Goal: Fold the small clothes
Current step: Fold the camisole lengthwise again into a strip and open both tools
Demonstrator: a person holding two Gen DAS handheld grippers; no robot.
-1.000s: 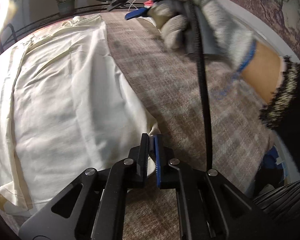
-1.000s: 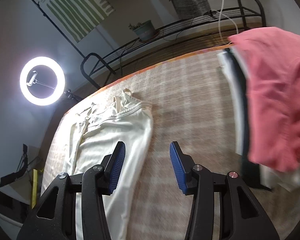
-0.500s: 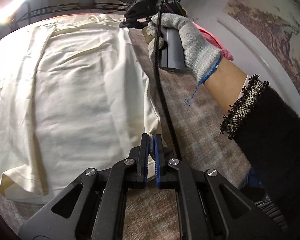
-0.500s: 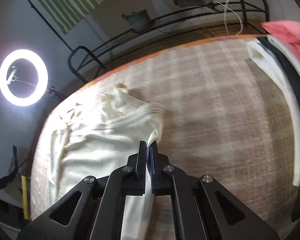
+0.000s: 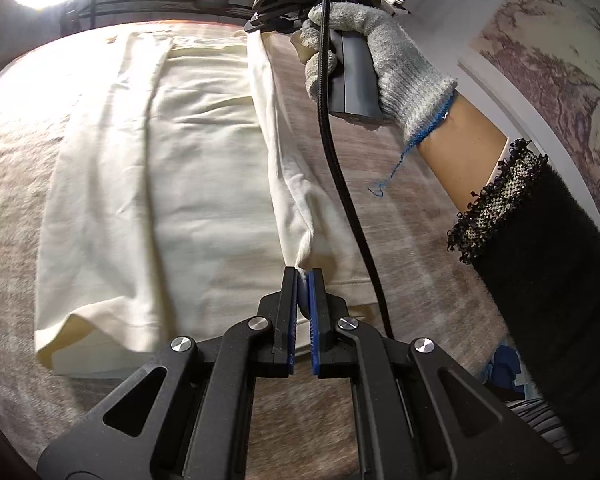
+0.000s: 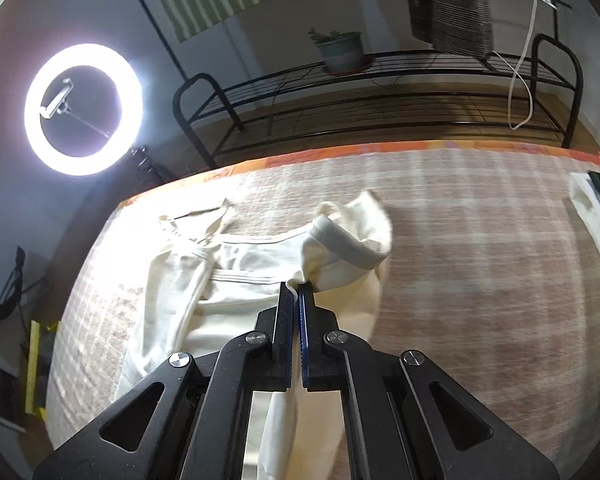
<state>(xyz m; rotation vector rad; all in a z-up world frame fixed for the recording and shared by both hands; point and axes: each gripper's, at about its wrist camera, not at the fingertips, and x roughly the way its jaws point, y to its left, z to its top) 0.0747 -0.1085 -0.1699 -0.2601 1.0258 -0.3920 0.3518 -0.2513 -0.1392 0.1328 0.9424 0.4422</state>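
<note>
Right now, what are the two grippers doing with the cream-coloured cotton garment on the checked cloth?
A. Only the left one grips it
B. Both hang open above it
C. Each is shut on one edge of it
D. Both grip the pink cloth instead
C: the left gripper pinches the cream-coloured cotton garment at its hem end, and the right gripper pinches the same long edge near the top band.

L gripper (image 5: 302, 276) jaws clamped, R gripper (image 6: 296, 289) same
</note>
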